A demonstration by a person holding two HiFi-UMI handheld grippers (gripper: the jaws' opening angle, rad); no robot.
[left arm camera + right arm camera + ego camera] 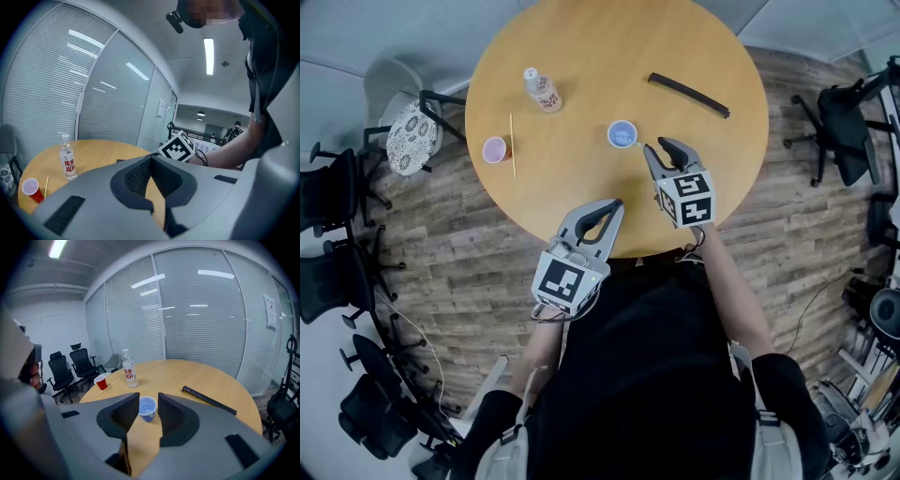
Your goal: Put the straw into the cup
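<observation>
A thin tan straw lies flat on the round wooden table, just right of a red cup at the left edge. A blue cup stands near the middle. My right gripper is open and empty, a short way right of the blue cup. It frames that blue cup between its jaws, with the red cup and straw farther left. My left gripper is shut and empty over the table's near edge. Its view shows the red cup and straw far left.
A clear water bottle with a red label stands behind the cups. A long black strip lies at the back right of the table. A patterned chair sits by the left edge; black office chairs stand around the room.
</observation>
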